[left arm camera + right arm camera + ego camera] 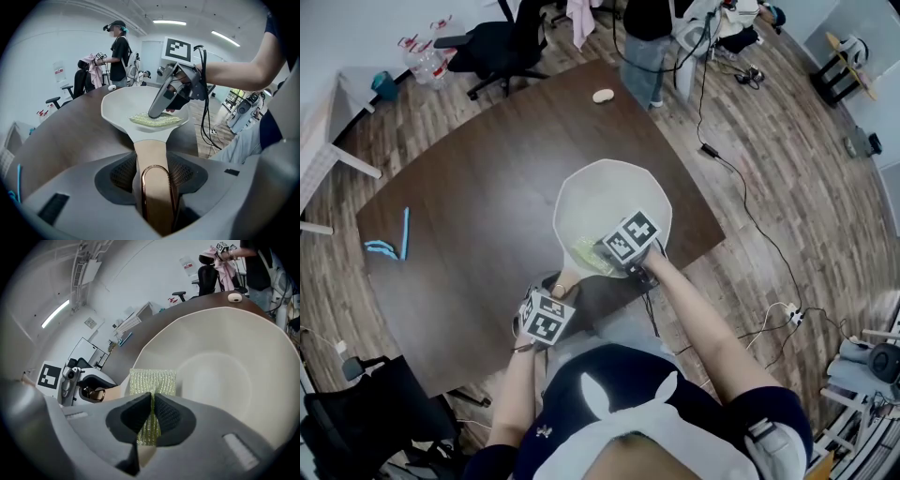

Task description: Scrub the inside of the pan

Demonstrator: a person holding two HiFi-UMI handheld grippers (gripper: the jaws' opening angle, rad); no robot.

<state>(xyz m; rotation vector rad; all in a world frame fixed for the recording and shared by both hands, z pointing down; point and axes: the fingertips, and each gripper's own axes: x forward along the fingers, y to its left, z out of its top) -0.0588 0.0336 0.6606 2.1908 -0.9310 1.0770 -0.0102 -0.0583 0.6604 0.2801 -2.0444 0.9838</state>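
Dark table (487, 187): pan (609, 192) under right gripper (151, 398)

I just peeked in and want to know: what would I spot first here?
A big cream-white pan sits at the near edge of the dark brown table. The right gripper pinches a yellow-green mesh scrubbing cloth inside it, close to its tan handle, which the left gripper clamps.
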